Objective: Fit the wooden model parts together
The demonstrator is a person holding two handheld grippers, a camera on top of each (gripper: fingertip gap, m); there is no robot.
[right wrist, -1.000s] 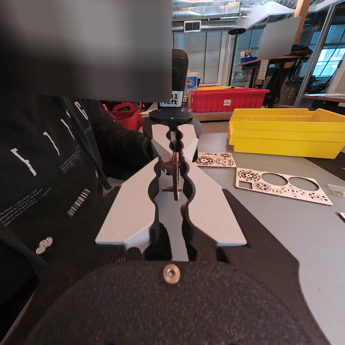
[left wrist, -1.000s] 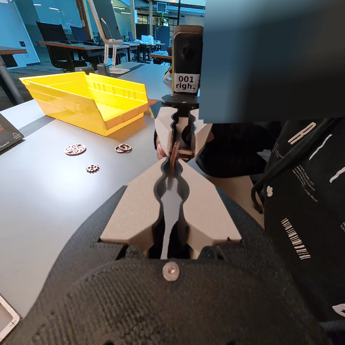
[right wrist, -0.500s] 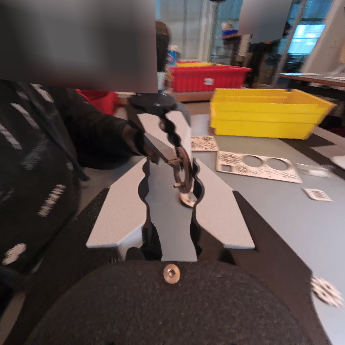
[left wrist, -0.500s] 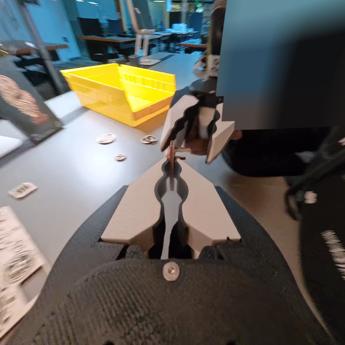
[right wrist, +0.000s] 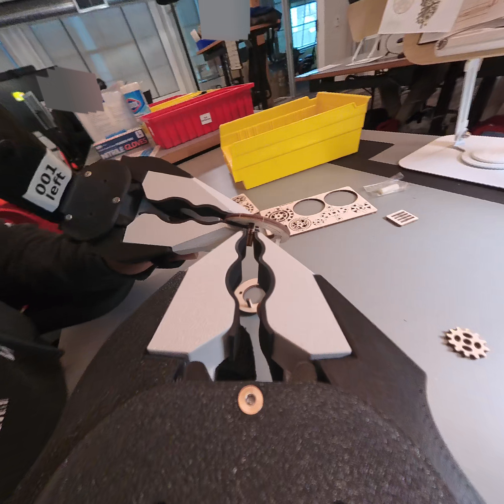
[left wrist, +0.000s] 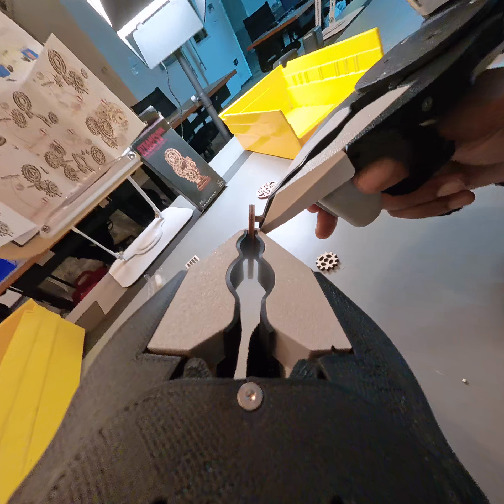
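Observation:
My left gripper [left wrist: 251, 235] is shut on a thin wooden disc [left wrist: 251, 218], seen edge-on between its tips. A short wooden peg [left wrist: 258, 217] sticks out of the disc to the right. The right gripper [left wrist: 266, 222] comes in from the right and meets that peg. In the right wrist view my right gripper [right wrist: 248, 239] is shut on the small dark peg [right wrist: 249, 232], right under the disc [right wrist: 268, 221]. The left gripper [right wrist: 231, 222] holds the disc flat from the left. Both are held above the grey table [right wrist: 381, 272].
A wooden ring [right wrist: 249, 296] lies on the table under my right fingers. A gear [right wrist: 466, 346] [left wrist: 327, 261], an ornate disc [left wrist: 266, 189], a punched wooden sheet [right wrist: 321, 210] and a slatted piece [right wrist: 401, 217] lie about. Yellow bins [right wrist: 294, 141] [left wrist: 300, 109], a black box [left wrist: 180, 166] and a white stand base [right wrist: 450, 161] stand behind. Less than 4 cm separates the two grippers' tips. The gear [left wrist: 327, 261] lies around 11 cm away from my left fingertips.
My right gripper was open half a second ago and is now shut on the peg. Both grippers have swung round, and the disc now lies flat in the right wrist view instead of upright.

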